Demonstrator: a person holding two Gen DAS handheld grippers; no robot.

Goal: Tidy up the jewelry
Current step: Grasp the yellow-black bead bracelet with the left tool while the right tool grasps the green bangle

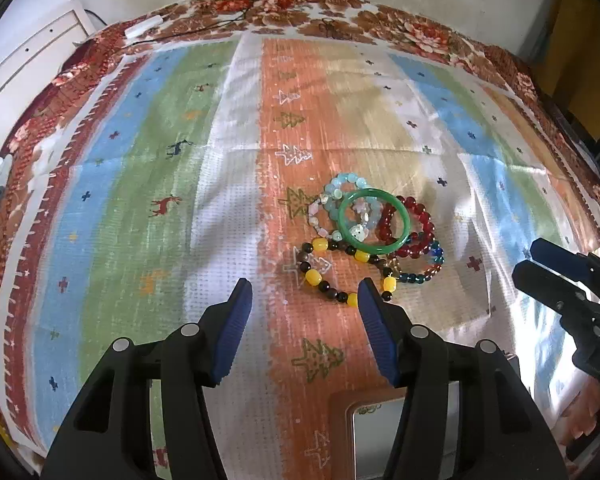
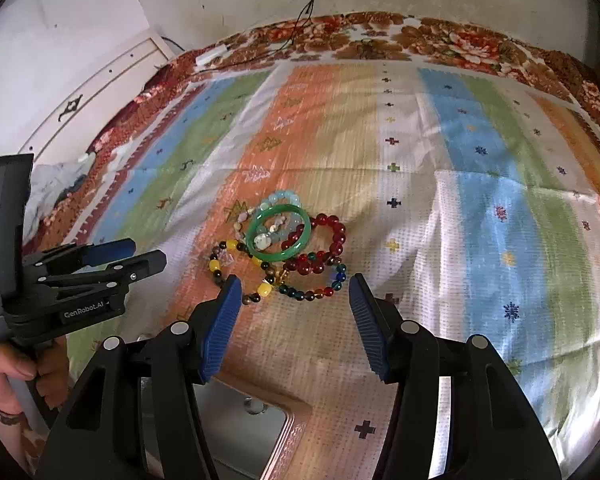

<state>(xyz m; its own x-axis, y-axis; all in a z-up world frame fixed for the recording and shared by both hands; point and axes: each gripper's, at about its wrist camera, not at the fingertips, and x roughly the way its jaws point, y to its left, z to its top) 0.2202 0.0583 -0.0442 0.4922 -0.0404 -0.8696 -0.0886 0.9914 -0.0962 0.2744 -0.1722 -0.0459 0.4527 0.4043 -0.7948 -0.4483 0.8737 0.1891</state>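
A pile of bracelets lies on the striped cloth: a green bangle (image 1: 374,192) (image 2: 278,257) on top, a red bead bracelet (image 1: 422,208) (image 2: 332,221), a pale blue one (image 1: 346,179) (image 2: 284,196), a teal and amber one (image 1: 414,278) (image 2: 300,294), and a yellow and dark bead bracelet (image 1: 313,277) (image 2: 214,265) nearest me. My left gripper (image 1: 305,292) (image 2: 140,254) hovers open just short of the yellow beads, nothing pressed between its pads. My right gripper (image 2: 295,284) (image 1: 540,260) is open too, in front of the teal bracelet.
A copper-rimmed box with a shiny inside (image 1: 376,420) (image 2: 240,420) sits close under both grippers. The striped cloth (image 1: 140,200) covers a floral bedspread (image 2: 460,44). A white cabinet (image 2: 100,92) and black cables (image 2: 312,0) stand by the far wall. A person's hand (image 2: 8,368) grips the left handle.
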